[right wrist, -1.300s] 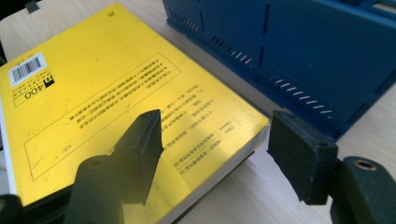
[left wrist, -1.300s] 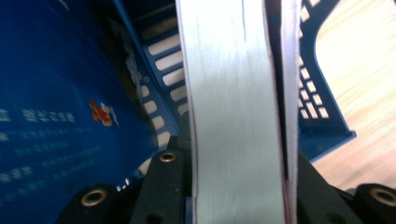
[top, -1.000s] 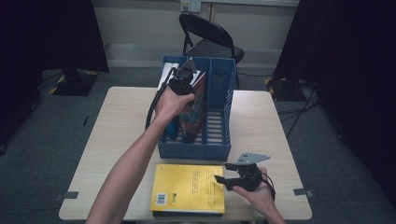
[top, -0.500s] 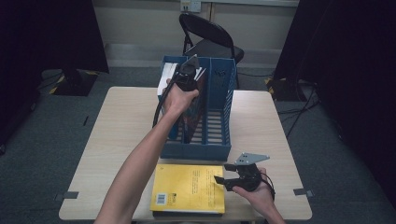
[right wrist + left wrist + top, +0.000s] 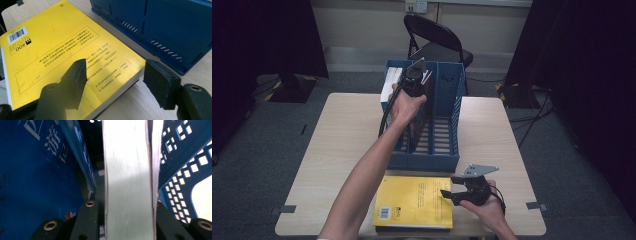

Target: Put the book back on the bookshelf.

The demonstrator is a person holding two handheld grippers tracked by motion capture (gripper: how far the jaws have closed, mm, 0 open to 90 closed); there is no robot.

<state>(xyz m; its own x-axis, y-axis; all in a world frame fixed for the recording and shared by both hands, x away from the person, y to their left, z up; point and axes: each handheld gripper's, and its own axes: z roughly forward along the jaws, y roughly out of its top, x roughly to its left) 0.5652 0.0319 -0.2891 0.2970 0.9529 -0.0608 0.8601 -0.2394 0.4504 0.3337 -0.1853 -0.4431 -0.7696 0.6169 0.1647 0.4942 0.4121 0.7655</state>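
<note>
Left gripper (image 5: 125,220) pinching upright book (image 5: 128,182) inside blue file rack (image 5: 447,150) – may snag the divider; right gripper (image 5: 115,80) spread, straddling yellow book (image 5: 50,55) – corner could slip

The book (image 5: 128,182) in the file rack (image 5: 444,150) runs past the left gripper view's top and bottom edges. The yellow book's (image 5: 417,202) small print is too blurred to read from above.

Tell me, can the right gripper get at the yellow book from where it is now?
Probably yes. The right gripper is open right at the corner of the yellow book, with nothing between them. The blue file rack stands clear behind it.
</note>
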